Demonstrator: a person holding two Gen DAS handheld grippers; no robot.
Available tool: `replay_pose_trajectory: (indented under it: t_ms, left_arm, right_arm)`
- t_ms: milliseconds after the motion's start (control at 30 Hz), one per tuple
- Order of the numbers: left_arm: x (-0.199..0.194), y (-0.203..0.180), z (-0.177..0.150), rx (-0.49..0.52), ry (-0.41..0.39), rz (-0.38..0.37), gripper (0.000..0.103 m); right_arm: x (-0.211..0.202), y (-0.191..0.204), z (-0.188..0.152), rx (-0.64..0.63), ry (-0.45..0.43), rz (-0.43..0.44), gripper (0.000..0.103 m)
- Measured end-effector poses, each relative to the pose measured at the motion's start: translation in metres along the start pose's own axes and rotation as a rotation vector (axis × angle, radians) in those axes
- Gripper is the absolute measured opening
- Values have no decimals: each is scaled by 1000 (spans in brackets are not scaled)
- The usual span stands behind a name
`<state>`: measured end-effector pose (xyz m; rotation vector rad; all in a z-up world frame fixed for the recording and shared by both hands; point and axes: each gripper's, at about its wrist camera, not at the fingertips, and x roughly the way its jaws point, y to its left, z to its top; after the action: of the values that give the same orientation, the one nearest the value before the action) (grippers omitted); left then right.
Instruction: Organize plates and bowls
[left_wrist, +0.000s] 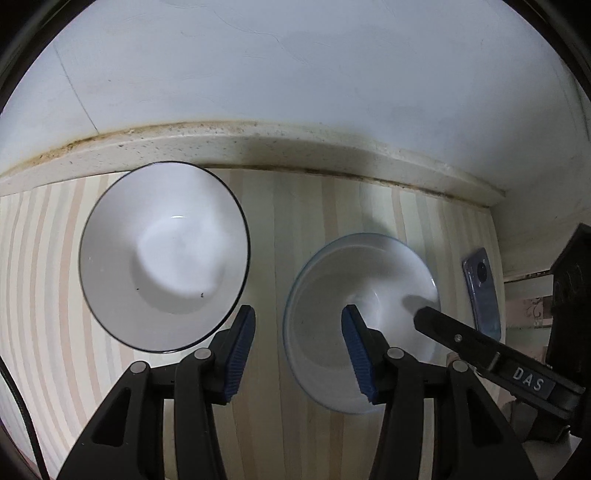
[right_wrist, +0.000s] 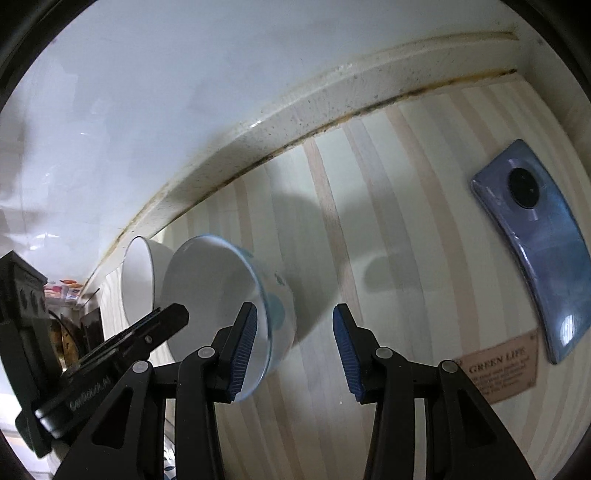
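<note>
Here, both bowls (left_wrist: 164, 254) (left_wrist: 360, 317) upright, mouths up

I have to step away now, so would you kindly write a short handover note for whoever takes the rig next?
Left claw: open, empty, hovering between the two bowls.
Right claw: open, empty, over the blue-rimmed bowl's right edge.
Black-rimmed white bowl sits left of the blue-rimmed one, apart, both upright on the striped counter. A phone lies to the right.
Done: nothing stacked yet.
Left: probably nest one bowl in the other.
</note>
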<state>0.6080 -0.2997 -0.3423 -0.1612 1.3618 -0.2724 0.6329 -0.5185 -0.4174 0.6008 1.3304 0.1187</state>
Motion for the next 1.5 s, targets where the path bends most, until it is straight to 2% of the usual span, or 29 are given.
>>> replay_pose_trajectory:
  t_ms: [100, 133, 167, 267, 367, 633, 933, 1167, 1500]
  left_arm:
    - [9, -1, 2, 4, 12, -2, 45]
    - [10, -1, 1, 10, 13, -2, 36]
    - [11, -1, 1, 17, 18, 0, 28]
    - [17, -2, 3, 22, 26, 1, 17]
    - [18, -2, 3, 34, 15, 9, 16]
    - [13, -5, 1, 50, -1, 17, 16]
    - [-24, -13, -16, 76, -24, -1, 16]
    - [-64, -18, -49, 111, -27, -21, 16]
    - [-93, -18, -111, 139, 30, -49, 16]
  right_arm:
    - [11, -2, 5, 18, 25, 7, 45]
    - [14, -3, 6, 18, 28, 8, 43]
    - [17, -3, 7, 13, 32, 16, 35]
    - [22, 2, 4, 0, 33, 43, 16]
    - [24, 11, 4, -31, 17, 13, 15]
    - [16, 13, 2, -20, 25, 12, 15]
    - [-18, 23, -14, -44, 26, 15, 15]
    - [-54, 26, -49, -54, 36, 21, 15]
    - [-90, 19, -127, -65, 94, 9, 15]
